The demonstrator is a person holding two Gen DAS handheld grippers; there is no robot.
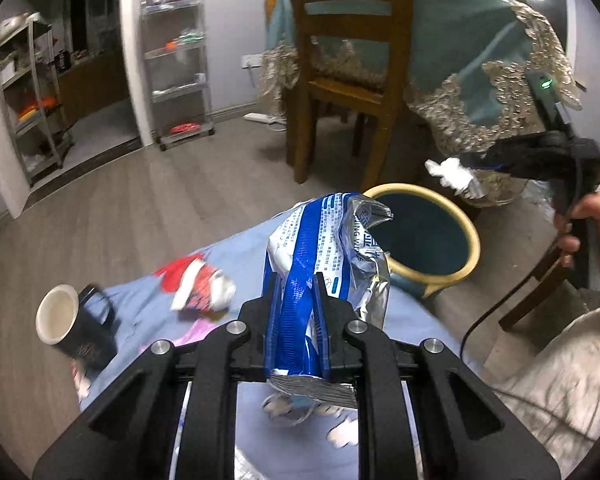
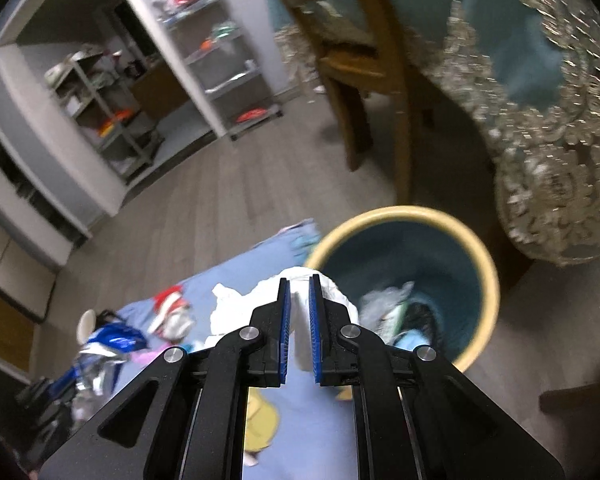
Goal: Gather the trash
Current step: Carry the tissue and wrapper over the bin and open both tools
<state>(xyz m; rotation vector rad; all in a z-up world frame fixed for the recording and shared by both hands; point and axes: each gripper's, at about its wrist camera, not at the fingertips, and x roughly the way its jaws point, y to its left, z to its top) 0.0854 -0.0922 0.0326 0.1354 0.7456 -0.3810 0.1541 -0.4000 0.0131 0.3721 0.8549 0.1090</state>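
My left gripper [image 1: 298, 280] is shut on a crumpled blue and silver foil wrapper [image 1: 332, 240], held above the blue-clothed table [image 1: 240, 256], just left of the teal bin with a yellow rim [image 1: 428, 236]. My right gripper [image 2: 299, 280] is shut on white crumpled paper [image 2: 300, 320], held beside the bin's [image 2: 408, 280] near-left rim. It also shows in the left wrist view [image 1: 452, 174], above the bin's far side. The bin holds some trash [image 2: 392, 312]. A red and white wrapper [image 1: 198, 282] lies on the cloth.
A black mug [image 1: 72, 324] lies tipped at the table's left edge. A wooden chair [image 1: 340, 80] and a teal lace-edged tablecloth [image 1: 480, 80] stand behind the bin. Shelving racks [image 1: 178, 68] line the far wall. Wood floor lies between.
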